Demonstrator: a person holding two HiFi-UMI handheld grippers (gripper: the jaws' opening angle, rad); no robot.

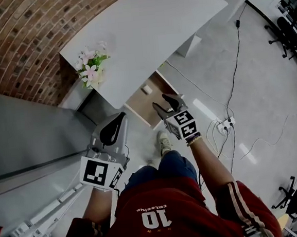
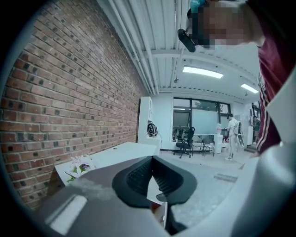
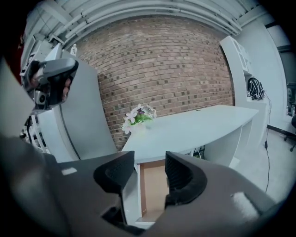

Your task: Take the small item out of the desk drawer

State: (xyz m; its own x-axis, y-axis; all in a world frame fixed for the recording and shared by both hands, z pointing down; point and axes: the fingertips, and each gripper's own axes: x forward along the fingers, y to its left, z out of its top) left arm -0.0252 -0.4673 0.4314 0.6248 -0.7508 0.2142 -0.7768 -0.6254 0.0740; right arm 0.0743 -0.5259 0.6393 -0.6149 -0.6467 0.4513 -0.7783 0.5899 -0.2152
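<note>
Closest to me in the head view is the left gripper (image 1: pixel 120 115), off to the left of the open drawer (image 1: pixel 143 106) and on my side of it. In its own view the jaws are pinched together with nothing in them, and it's pointing out across the room rather than at the drawer.

The right gripper (image 3: pixel 149 159) sits at the drawer's near end, just right of its front corner in the head view. Its jaws are spread wide and hold nothing. In the right gripper view, the drawer's brown bottom shows straight through the gap between them. I can't tell how high above the drawer it's hanging. My shoe (image 1: pixel 164 141) is on the floor (image 1: pixel 259 80), just short of the drawer front.

The drawer itself is pulled out from under the white tabletop (image 1: pixel 146 33). The small item (image 1: pixel 146 90) is a little white thing lying on the drawer bottom, toward the back, close to where the tabletop edge covers the drawer. It's clear of the right gripper's jaws and nothing is touching it. In the right gripper view I can't pick it out.

Past the drawer, a bunch of pink and white flowers (image 1: pixel 91 69) stands on the tabletop's left corner. Behind that is the brick wall (image 1: pixel 28 38). To the drawer's right, on the floor, there's a power strip (image 1: pixel 225 126) with cables trailing off it.
</note>
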